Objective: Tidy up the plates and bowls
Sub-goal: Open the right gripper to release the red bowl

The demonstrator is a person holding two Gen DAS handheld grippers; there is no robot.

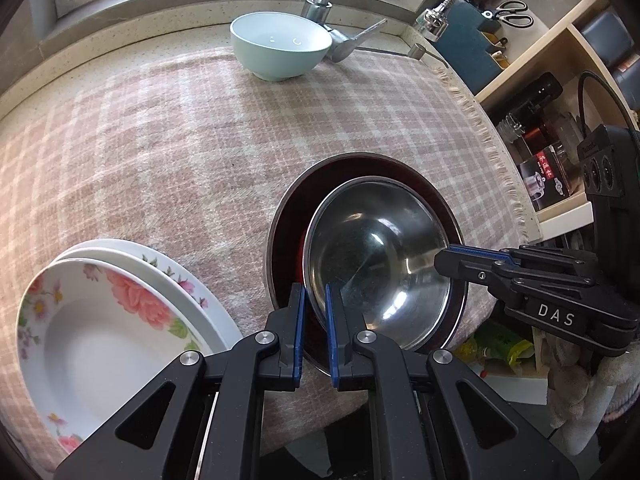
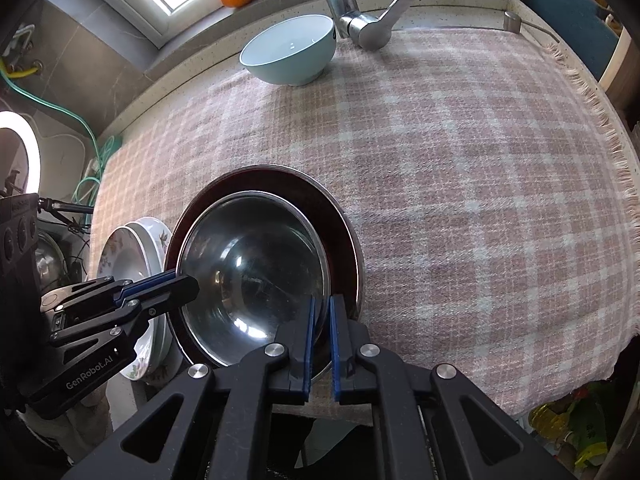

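The steel bowl [image 1: 378, 258] is sitting inside the dark bowl [image 1: 288, 216] near the cloth's [image 1: 180, 140] front edge. Both grippers are pinching its rim, nearly shut: the left gripper [image 1: 316, 300] at the near-left, the right gripper [image 2: 322, 312] opposite. The blue bowl [image 1: 280, 46] is lying well apart, straight ahead.

Sitting on the checked cloth: two white floral plates [image 1: 120, 304], one shiny steel bowl [image 1: 376, 256], one dark red metal-rimmed bowl [image 1: 292, 216], one pale blue bowl [image 1: 280, 46].

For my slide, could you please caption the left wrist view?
Both claws grip a steel bowl over a dark bowl.
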